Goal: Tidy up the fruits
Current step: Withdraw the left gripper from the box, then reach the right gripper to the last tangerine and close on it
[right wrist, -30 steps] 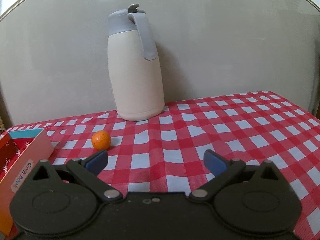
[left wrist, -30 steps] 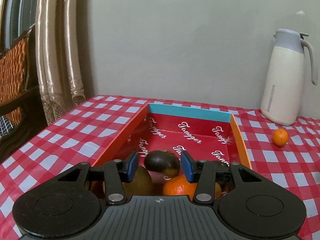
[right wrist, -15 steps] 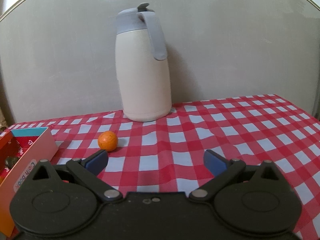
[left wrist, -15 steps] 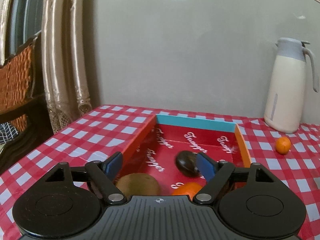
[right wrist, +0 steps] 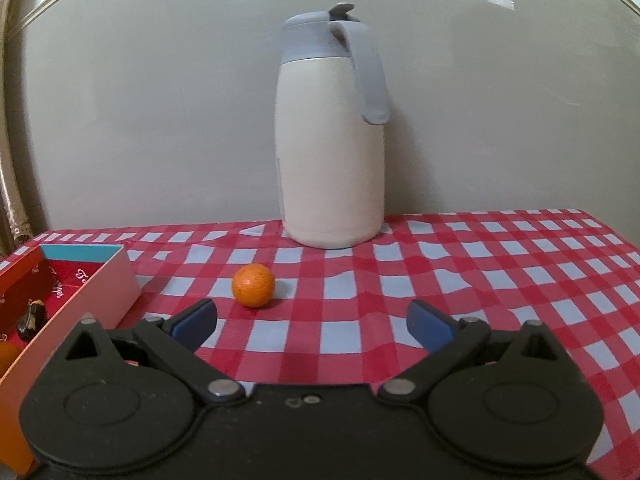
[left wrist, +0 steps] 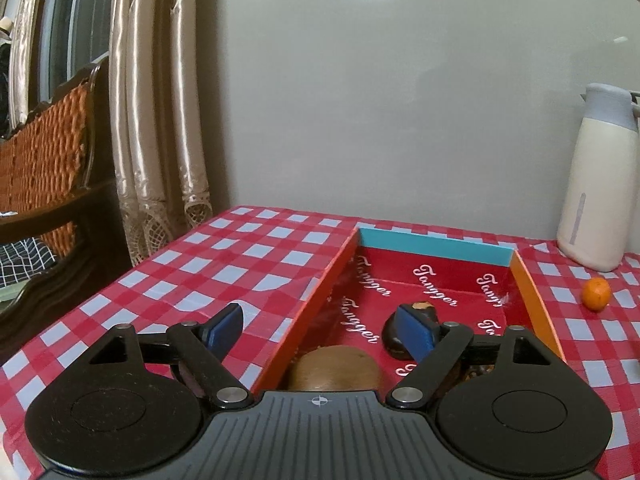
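Two claws showed at this moment, both with jaws apart and nothing between them. Left claw [left wrist: 320,326]: it hung over the near left wall of the red box [left wrist: 320,308], its jaws opening and its blue pads [left wrist: 224,326] clear of all fruit. Inside the box lay a kiwi [left wrist: 334,368] at the near edge and a dark fruit [left wrist: 394,334] further in, partly hidden behind the right-hand pad. You had to draw this claw straight back and up so that no finger clipped the box wall or nudged the fruit.

Right claw [right wrist: 312,322]: it pointed across the checked cloth of the desk [right wrist: 500,264], jaws spread wide. One small orange [right wrist: 253,285] sat loose on the cloth, between the box corner and the cream jug [right wrist: 332,152], just ahead of the left-hand pad and off the claw's midline. To take it well, you needed to swing the claw leftward until the orange lay midway between the pads, come down low, and close gently on its widest part, since a round fruit is likely to roll.

Against the frame a second earlier: the left claw then gripped the dark fruit above the box; that fruit now rested on the box floor. In the right view the orange and jug had shifted rightward, nearer the centre.
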